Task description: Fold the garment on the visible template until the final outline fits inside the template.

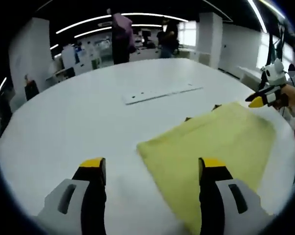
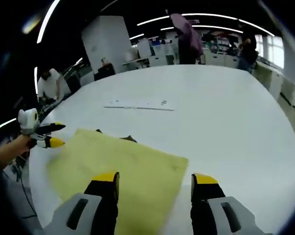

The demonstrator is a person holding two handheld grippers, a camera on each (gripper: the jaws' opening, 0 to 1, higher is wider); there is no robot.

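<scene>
A pale yellow garment [image 1: 220,142] lies folded flat as a rough rectangle on the white table [image 1: 64,132]. Small dark brown bits [image 1: 187,118] stick out from under its far edge. My left gripper [image 1: 152,166] is open low over the garment's near corner, with nothing between its yellow-tipped fingers. My right gripper [image 1: 257,99] shows by the garment's far right corner. In the right gripper view, the garment [image 2: 127,164] runs under my open right gripper [image 2: 154,178]. My left gripper [image 2: 59,135], held by a hand, is off the cloth's left edge with its jaws apart.
A thin white strip [image 1: 162,93] [image 2: 140,105] lies on the table beyond the garment. People [image 1: 120,36] stand behind the table among desks, and one person [image 2: 49,83] sits at the left. The table edge [image 2: 34,171] runs close to the garment.
</scene>
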